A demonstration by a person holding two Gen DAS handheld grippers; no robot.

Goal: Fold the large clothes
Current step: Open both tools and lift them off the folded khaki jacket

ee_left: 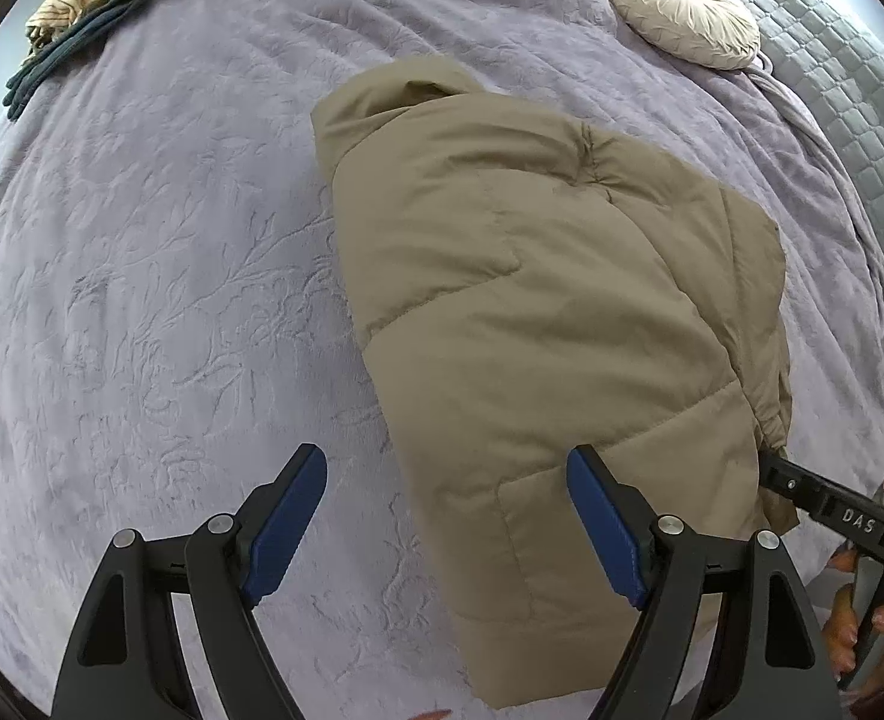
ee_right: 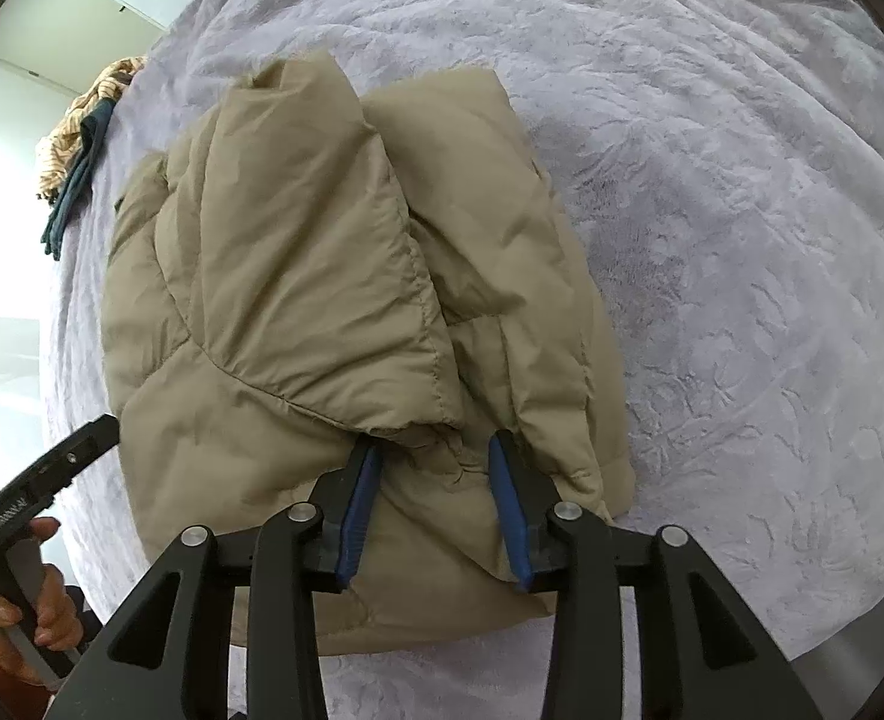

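A bed point(ee_left: 142, 300) spread with a lavender, leaf-embossed cover fills both views and carries everything here. Nearest the left wrist camera, the left gripper point(ee_left: 445, 516) hangs with its blue-padded fingers point(ee_left: 289, 516) spread wide and grasping nothing, one over bare cover and the other over the near hem of the khaki puffer jacket point(ee_left: 532, 312). In the right wrist view the right gripper point(ee_right: 436, 510) has its fingers point(ee_right: 361, 504) set astride a bunched fold at the jacket's near edge; they look partly parted, and whether they actually pinch the cloth I cannot tell. The jacket lies in the middle of the bed as a thick, roughly rectangular bundle, with a sleeve or side panel laid over the body, so the folding seems well advanced; a last fold or some tidying of the loose near edge probably remains. Farther off lie a round cream cushion point(ee_left: 679, 15) and, well apart, a pile of striped and dark teal clothes point(ee_left: 91, 6), perhaps waiting their turn.
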